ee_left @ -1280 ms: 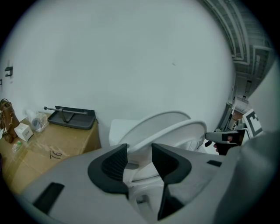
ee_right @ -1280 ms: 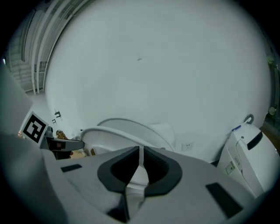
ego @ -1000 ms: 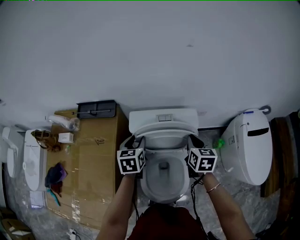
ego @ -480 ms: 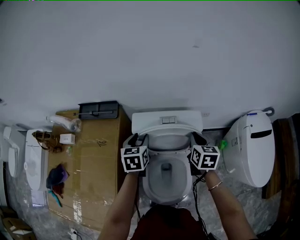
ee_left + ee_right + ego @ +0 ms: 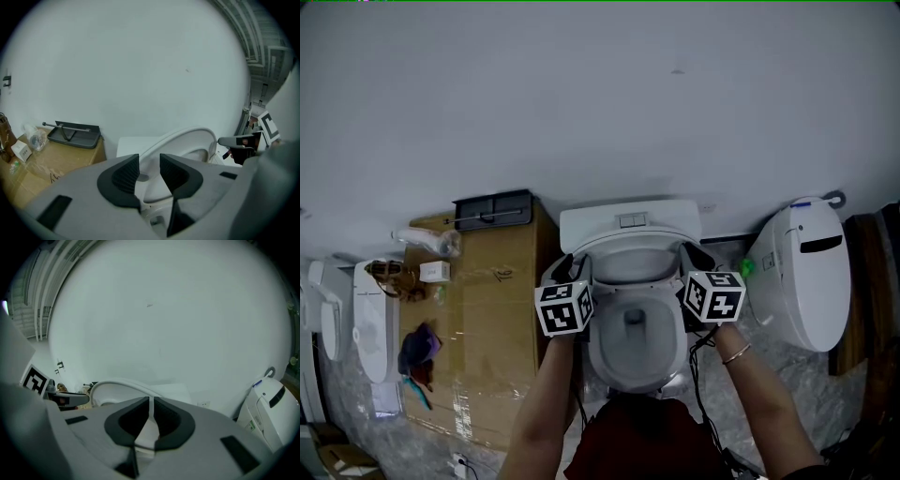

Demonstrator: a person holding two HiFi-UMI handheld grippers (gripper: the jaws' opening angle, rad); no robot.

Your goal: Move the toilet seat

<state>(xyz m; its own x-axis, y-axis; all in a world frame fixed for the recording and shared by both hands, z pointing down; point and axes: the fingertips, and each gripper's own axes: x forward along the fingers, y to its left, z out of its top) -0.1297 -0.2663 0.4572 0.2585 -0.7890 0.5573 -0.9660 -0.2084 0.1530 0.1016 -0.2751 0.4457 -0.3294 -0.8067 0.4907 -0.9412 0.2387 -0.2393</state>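
Observation:
A white toilet stands in the middle of the head view, its seat (image 5: 630, 247) lifted partway off the bowl (image 5: 633, 352) and leaning toward the tank (image 5: 628, 221). My right gripper (image 5: 695, 257) is at the seat's right side. In the right gripper view it (image 5: 151, 414) is shut on the seat's thin white edge (image 5: 117, 386). My left gripper (image 5: 567, 268) is at the seat's left side. Its jaws (image 5: 149, 169) are closing, with the seat's rim (image 5: 187, 138) running between them and a gap still showing at the pads.
A cardboard box (image 5: 492, 319) with a black tray (image 5: 492, 208) and small items stands left of the toilet. A second white toilet (image 5: 806, 281) stands on the right. A white seat unit (image 5: 370, 323) lies at the far left. The white wall is just behind the tank.
Both grippers and the seat's rim have moved a little toward the tank. The right gripper keeps its hold on the seat's edge.

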